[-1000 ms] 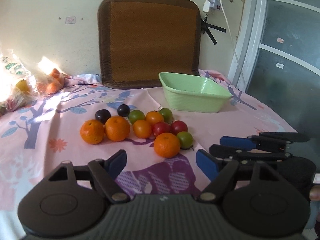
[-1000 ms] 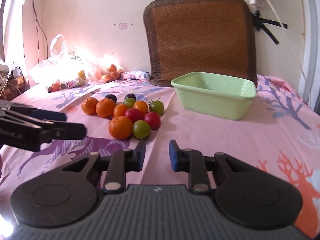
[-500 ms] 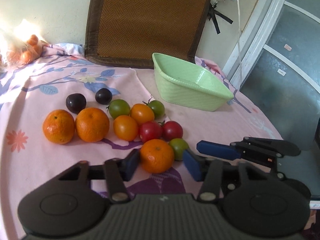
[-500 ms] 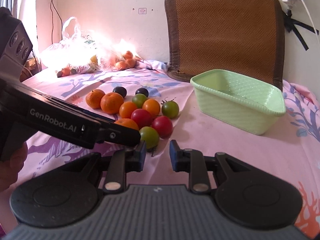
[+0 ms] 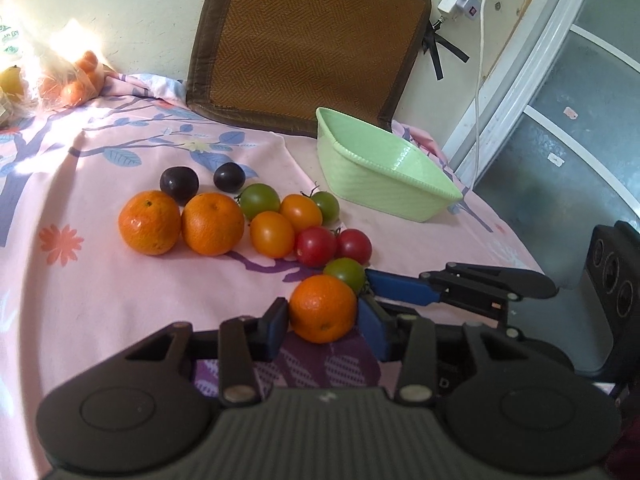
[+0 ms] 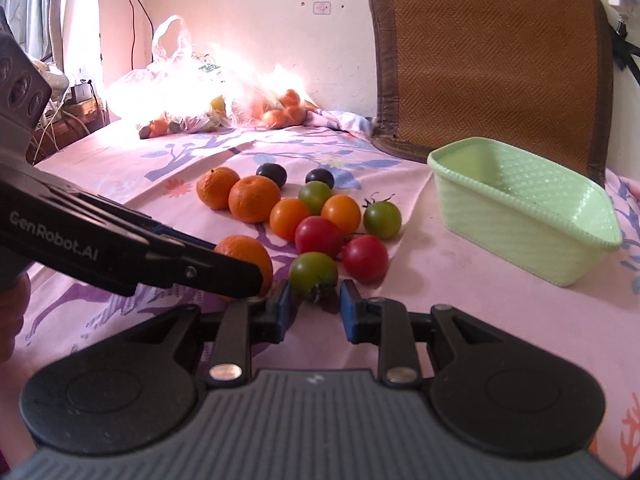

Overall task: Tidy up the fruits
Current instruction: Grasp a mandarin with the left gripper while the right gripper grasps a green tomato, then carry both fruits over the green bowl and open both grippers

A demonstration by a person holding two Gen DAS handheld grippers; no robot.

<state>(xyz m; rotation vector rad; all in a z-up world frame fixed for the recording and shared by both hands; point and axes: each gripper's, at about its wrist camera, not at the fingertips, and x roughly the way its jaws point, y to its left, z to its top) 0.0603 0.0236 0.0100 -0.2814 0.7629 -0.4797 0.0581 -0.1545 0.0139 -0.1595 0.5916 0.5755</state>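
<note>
Fruits are lying clustered on a pink floral bed sheet; leftmost, the left claw (image 5: 323, 320) is bracketing the nearest orange (image 5: 323, 308), blue pads spread either side, contact uncertain. Beside it, the right claw (image 6: 314, 305), spread, is facing a green tomato (image 6: 313, 274). Farther right, the green basket (image 6: 576, 264) is sitting across open sheet

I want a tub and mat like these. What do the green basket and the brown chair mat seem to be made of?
Green basket: likely moulded plastic, slightly glossy, with an embossed woven texture and beaded rim.
Chair mat: apparently woven rattan or bamboo in a matte herringbone pattern, edged in dark brown fabric; the exact fibre is unclear.
</note>
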